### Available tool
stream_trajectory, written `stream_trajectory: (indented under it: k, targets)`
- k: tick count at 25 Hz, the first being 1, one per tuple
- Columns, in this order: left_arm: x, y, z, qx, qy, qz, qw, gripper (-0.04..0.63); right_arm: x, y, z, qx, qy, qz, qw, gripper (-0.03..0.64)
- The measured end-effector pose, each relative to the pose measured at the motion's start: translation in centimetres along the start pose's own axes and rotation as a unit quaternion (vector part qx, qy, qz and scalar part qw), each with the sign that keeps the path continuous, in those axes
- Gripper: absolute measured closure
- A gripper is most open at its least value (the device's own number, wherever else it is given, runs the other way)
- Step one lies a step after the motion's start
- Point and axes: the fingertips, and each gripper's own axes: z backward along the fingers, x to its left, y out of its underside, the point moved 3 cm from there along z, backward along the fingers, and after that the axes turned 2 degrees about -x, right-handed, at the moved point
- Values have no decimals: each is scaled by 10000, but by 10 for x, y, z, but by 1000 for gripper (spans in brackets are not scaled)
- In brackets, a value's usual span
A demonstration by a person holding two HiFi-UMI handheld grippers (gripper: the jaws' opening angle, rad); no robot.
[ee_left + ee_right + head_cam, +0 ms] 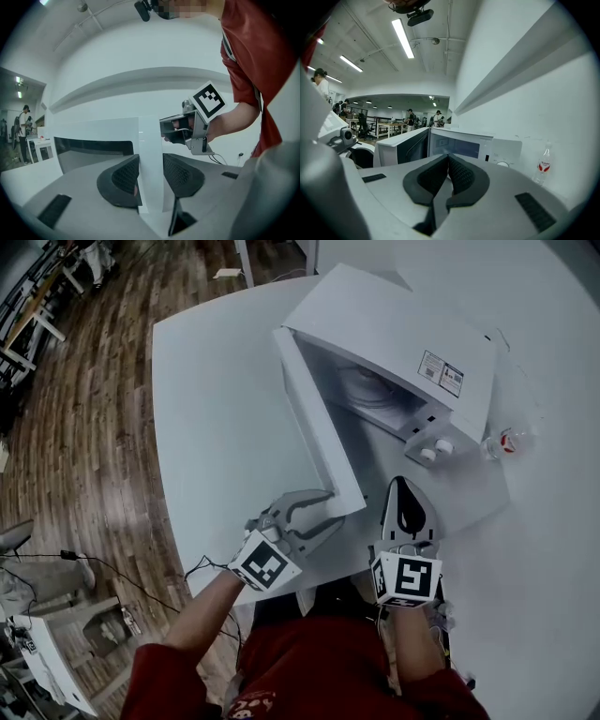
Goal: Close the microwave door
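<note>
Microwave (403, 343) sits on a white worktop (216, 381), near its far side, turned at an angle to the person. White casing, with a label (441, 371) on the top panel. Two white knobs (436, 448) sit on the control panel at the right of the front.

Door (314, 418) stands wide open. It is hinged at the microwave's left and swung out toward the person, so its free edge is the near end. The cavity is exposed and pale inside. The right gripper view shows the dark window on the door's inner face.

Left gripper (323, 518) is at the door's free edge. In the left gripper view the white edge panel stands upright between the two black pads, and both pads press on it. Jaws clamped on the door, partly spread by its thickness.

Right gripper (405, 498) hovers just right of the door's free edge, in front of the control panel, apart from both. It points toward the microwave. Its jaws are clenched, tips meeting, with nothing between them.

A clear bottle (506, 442) with a red-and-white label stands upright just right of the microwave.

The person's forearms reach in from the bottom of the head view, and the red top (328, 662) is below. Wood floor (84, 427) lies to the left of the worktop, with a dark cable (103, 563) trailing across it.
</note>
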Motion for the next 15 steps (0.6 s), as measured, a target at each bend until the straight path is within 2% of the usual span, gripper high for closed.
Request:
stream_trajectory:
  k: [7, 15]
  targets:
    - [-2, -11, -44, 23, 11, -12, 10000, 442, -40, 6, 7, 17, 222, -77, 9997, 594]
    - [3, -17, -85, -52, -139, 187, 9997, 448, -79, 12, 10, 7, 408, -176, 9990, 594]
